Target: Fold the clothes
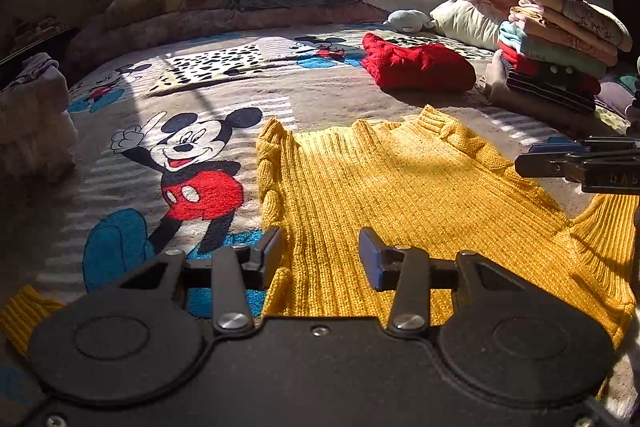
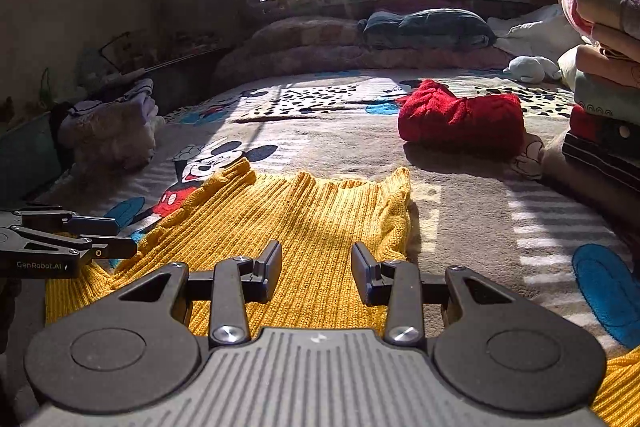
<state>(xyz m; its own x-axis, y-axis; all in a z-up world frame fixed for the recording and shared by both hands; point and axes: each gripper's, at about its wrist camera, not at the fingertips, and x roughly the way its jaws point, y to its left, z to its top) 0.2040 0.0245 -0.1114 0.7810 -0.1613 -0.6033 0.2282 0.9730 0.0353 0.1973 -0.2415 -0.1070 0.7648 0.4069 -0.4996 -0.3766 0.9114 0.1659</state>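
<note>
Both jaws are standing spread apart and gripping nothing: your left gripper (image 1: pixel 320 255) is hovering over the near left edge of the yellow sweater (image 1: pixel 400 195), and your right gripper (image 2: pixel 316 267) is hovering over its near right part. You are looking at the sweater lying flat on the cartoon blanket (image 1: pixel 180 163), its cabled left edge (image 1: pixel 268 179) running away from you and its right edge (image 2: pixel 404 211) ending beside bare blanket. You are getting open blanket beyond the far hem and to the left. A folded red sweater (image 2: pixel 464 119) is sitting well beyond the yellow one, and a stack of folded clothes (image 1: pixel 560 43) is rising at the right, near the red one. A crumpled pale garment (image 2: pixel 116 123) is lying at the far left edge of the bed.
</note>
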